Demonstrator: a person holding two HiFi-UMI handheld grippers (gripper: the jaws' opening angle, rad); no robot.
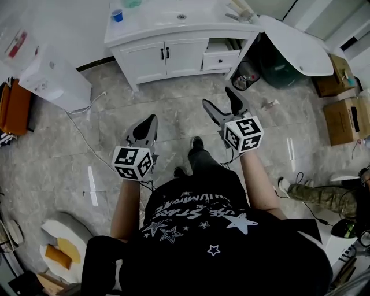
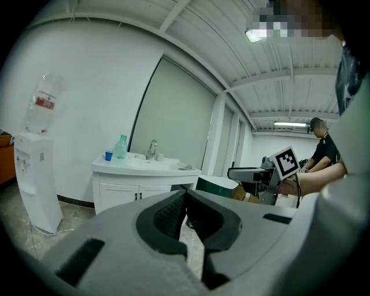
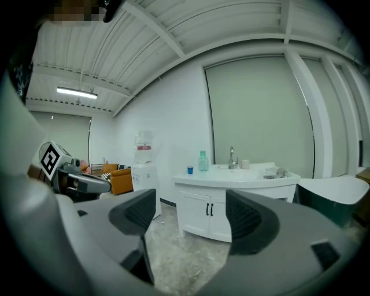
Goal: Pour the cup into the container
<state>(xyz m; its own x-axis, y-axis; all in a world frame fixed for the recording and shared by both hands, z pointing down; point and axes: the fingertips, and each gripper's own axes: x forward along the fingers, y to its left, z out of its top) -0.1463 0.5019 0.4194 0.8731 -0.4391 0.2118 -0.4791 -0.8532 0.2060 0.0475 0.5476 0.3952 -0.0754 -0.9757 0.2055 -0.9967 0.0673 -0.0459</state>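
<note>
A small blue cup (image 1: 117,15) stands on the left end of a white vanity counter (image 1: 156,23), next to a pale green bottle (image 1: 132,3). The right gripper view shows the blue cup (image 3: 189,170), the bottle (image 3: 203,161) and a small white cup (image 3: 245,164) by the tap. Both grippers are held over the floor, well short of the vanity. My left gripper (image 1: 151,119) is shut, its pads (image 2: 173,214) meeting with nothing between them. My right gripper (image 1: 218,97) is open and empty, with its pads (image 3: 245,217) wide apart.
A water dispenser (image 1: 55,81) stands at the left, beside an orange seat (image 1: 14,107). The vanity's right door hangs open above a bin (image 1: 247,75). A white curved tabletop (image 1: 300,46) and cardboard boxes (image 1: 347,118) are at the right. Another person's leg (image 1: 321,196) rests on the floor.
</note>
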